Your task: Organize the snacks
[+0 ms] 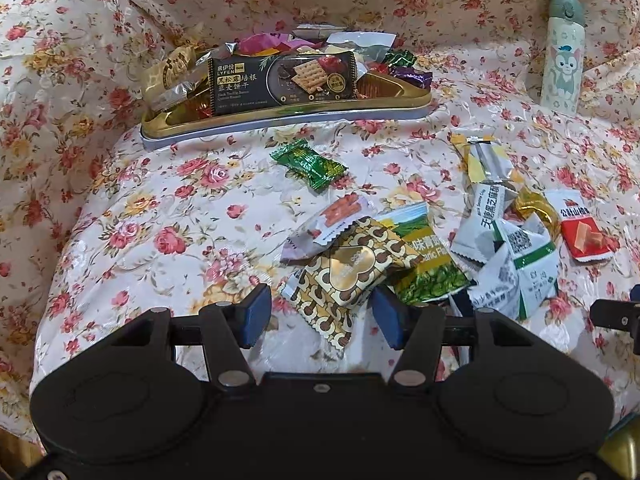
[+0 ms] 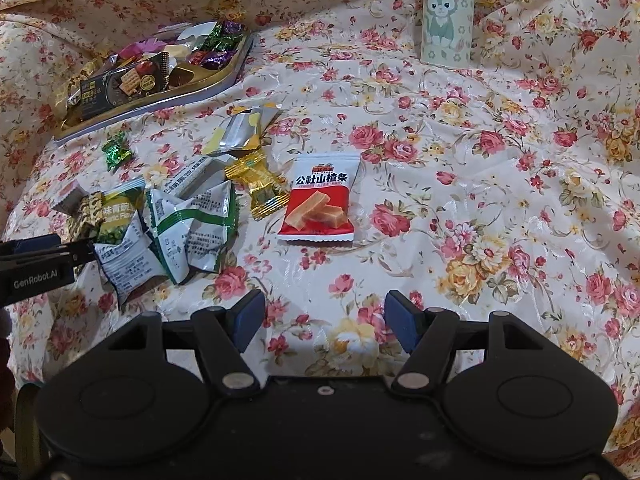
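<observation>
A gold tray (image 1: 280, 114) at the back holds a black cracker pack (image 1: 282, 80) and several wrapped sweets; it also shows in the right wrist view (image 2: 224, 74). Loose snacks lie on the floral cloth: a green candy (image 1: 308, 163), a brown-and-gold patterned packet (image 1: 344, 276), a green pea packet (image 1: 430, 264), white-green packets (image 1: 516, 256), a red hawthorn packet (image 2: 320, 196). My left gripper (image 1: 322, 316) is open, its fingers either side of the patterned packet's lower end. My right gripper (image 2: 324, 320) is open and empty, short of the red packet.
A pale cartoon-cat bottle (image 2: 447, 14) stands at the back right, seen also in the left wrist view (image 1: 562, 52). A gold-wrapped candy (image 2: 260, 184) and a yellow-silver packet (image 2: 240, 130) lie among the pile. The floral cloth rises in folds behind and to the left.
</observation>
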### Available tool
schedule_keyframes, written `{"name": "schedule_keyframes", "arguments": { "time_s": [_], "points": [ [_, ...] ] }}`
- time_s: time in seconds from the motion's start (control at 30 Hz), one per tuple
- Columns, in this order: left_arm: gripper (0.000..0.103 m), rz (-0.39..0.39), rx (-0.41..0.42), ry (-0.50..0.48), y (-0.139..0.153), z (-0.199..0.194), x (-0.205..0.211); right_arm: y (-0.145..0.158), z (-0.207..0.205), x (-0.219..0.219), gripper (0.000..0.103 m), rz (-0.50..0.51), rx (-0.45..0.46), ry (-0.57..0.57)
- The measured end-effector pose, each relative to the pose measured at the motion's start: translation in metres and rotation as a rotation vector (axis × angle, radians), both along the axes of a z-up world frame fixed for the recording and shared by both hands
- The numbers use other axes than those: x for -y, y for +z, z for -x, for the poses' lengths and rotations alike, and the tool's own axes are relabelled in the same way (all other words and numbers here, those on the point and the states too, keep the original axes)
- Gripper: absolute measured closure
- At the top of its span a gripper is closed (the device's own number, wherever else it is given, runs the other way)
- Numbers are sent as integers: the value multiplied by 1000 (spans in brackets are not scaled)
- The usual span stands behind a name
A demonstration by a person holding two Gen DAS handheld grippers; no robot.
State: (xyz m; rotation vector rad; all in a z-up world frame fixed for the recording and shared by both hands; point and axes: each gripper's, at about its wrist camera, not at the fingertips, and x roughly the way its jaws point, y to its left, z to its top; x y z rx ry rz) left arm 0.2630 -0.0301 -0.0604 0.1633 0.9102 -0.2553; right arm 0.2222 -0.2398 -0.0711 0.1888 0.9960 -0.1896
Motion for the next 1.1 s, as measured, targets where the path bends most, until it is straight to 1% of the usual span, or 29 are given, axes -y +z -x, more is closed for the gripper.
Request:
{"name": "schedule_keyframes", "arguments": {
  "time_s": [0.3,0.67,0.83,0.93,1.1],
  "points": [
    [41,29,-13,15,-2,-12,-1,-2,-5,1,32,11,-2,0],
    [42,73,-36,51,-3,-37,-3,-4,-11,3,30,29,4,2],
    [41,70,-29,41,-5,-38,-3,-5,-18,5,29,37,7,4],
    [40,52,-20,26,-7,-37,0,-6,-23,5,29,44,12,10],
    [38,59,-27,29,-7,-39,0,-8,-33,3,28,55,19,13]
  ]
}}
